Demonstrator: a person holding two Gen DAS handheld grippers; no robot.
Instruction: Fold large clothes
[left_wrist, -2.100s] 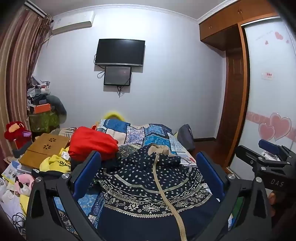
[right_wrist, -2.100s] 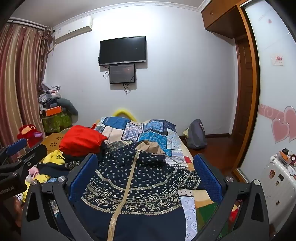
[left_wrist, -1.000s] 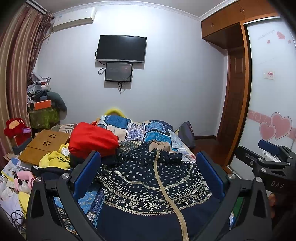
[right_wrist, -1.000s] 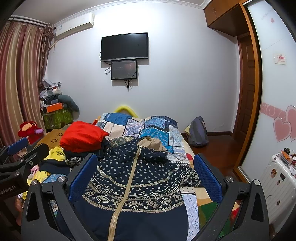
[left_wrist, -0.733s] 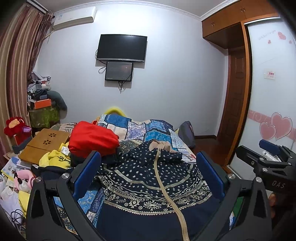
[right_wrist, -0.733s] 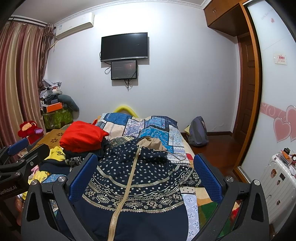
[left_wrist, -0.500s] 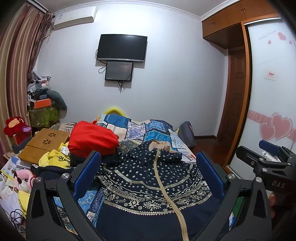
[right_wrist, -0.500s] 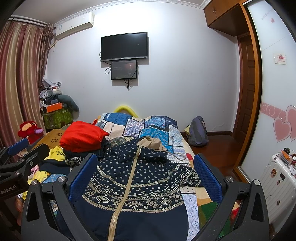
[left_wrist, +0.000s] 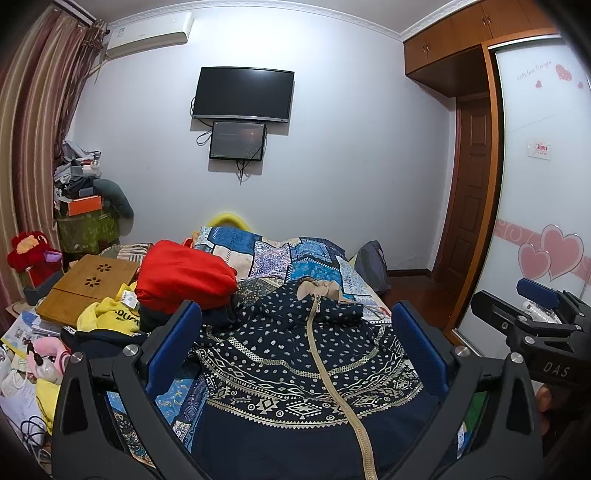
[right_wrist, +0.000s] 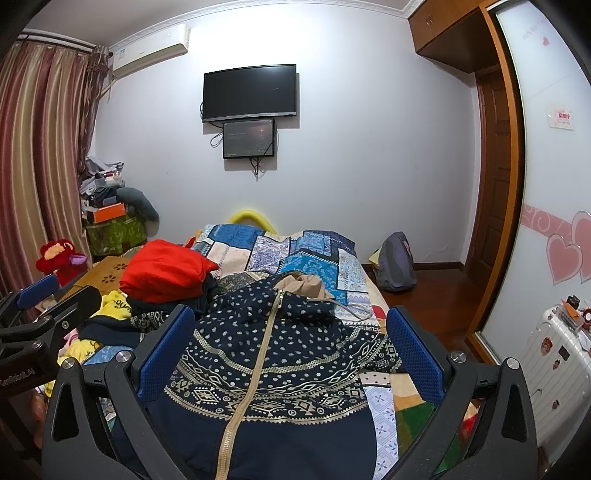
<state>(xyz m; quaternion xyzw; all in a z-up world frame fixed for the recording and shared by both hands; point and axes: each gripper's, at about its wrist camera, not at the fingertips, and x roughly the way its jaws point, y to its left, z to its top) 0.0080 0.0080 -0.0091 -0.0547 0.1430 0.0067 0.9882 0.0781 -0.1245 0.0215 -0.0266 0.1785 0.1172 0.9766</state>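
Left claw (left_wrist: 295, 347) is held above the near end of the bed (left_wrist: 291, 258), fingers wide apart and gripping nothing. Right claw (right_wrist: 291, 343) is in the same condition: fingers spread, nothing between them. In the left wrist view the right claw appears at the right edge; in the right wrist view the left claw appears at the left edge, so the two are side by side.

The navy patterned hooded jacket (left_wrist: 295, 354) lies spread front-up on the bed, directly below and ahead of both claws, framed between each pair of fingers but touched by neither. Its long axis runs from the near edge of the bed toward the far wall. The hood with tan lining (right_wrist: 303, 286) points away, toward the wall-mounted television (right_wrist: 249, 91); the plain navy hem lies nearest the claws. The beige zipper (right_wrist: 255, 365) is closed and runs along that axis.

A red garment (right_wrist: 166, 269) sits on a clothes pile just left of the jacket. A yellow garment (left_wrist: 107, 317) lies further left.
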